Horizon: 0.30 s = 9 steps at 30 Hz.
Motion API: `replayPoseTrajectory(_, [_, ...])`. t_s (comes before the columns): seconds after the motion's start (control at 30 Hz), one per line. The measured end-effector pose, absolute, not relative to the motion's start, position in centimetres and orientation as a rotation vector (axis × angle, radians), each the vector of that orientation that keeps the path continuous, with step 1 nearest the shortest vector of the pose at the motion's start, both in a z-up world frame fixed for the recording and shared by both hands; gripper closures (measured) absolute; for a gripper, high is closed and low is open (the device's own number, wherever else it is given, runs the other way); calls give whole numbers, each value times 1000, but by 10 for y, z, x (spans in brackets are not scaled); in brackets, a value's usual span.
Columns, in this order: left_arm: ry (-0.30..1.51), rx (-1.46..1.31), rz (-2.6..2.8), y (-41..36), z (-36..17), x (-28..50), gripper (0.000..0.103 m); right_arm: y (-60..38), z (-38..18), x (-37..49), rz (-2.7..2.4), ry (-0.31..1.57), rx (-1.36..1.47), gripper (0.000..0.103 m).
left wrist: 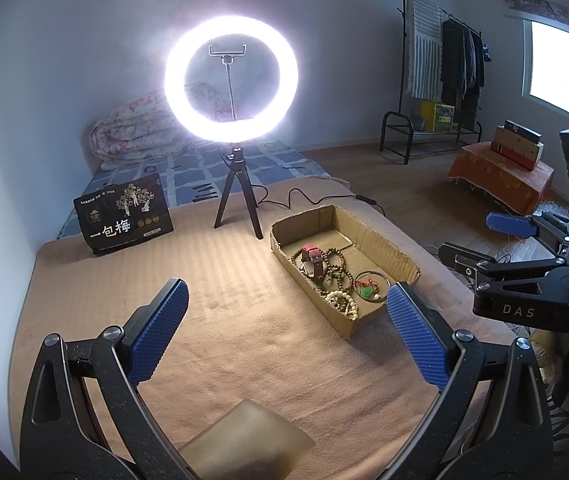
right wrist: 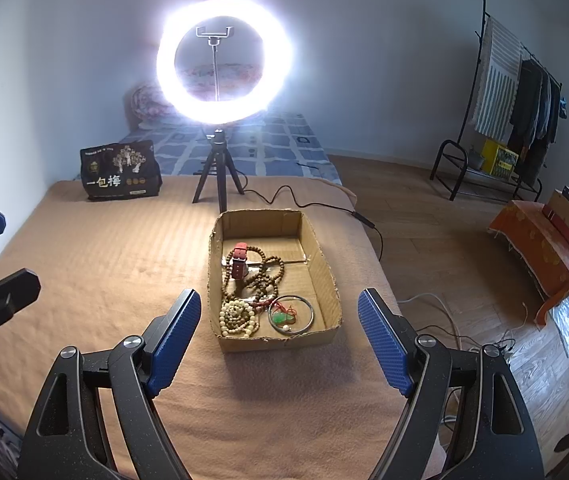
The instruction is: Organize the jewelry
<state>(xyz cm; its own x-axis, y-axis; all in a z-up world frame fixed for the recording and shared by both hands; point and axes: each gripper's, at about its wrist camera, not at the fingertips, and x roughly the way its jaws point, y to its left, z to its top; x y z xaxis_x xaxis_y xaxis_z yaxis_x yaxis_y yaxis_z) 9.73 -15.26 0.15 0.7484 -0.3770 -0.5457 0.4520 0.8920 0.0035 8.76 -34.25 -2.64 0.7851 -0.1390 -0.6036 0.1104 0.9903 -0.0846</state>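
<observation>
Both hand-held grippers, right and left, hover released and empty above the bed. Just ahead, the jewelry lies heaped inside the cardboard box, which fits gathering done or sorting pending.

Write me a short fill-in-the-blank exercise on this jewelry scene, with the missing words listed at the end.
1. The jewelry lies inside an open ____ box.
2. The watch in the box has a ____ strap.
3. Both the left gripper and the right gripper are ____ and hold nothing.
4. Behind the box, a lit ____ light stands on a small tripod.

Missing words: cardboard; red; open; ring
</observation>
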Motion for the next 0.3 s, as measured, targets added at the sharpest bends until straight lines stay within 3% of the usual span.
replayPoseTrajectory(0.3, [545,147,-423,-152,3,95,2,-341,-27,87,-134,655,-62,22])
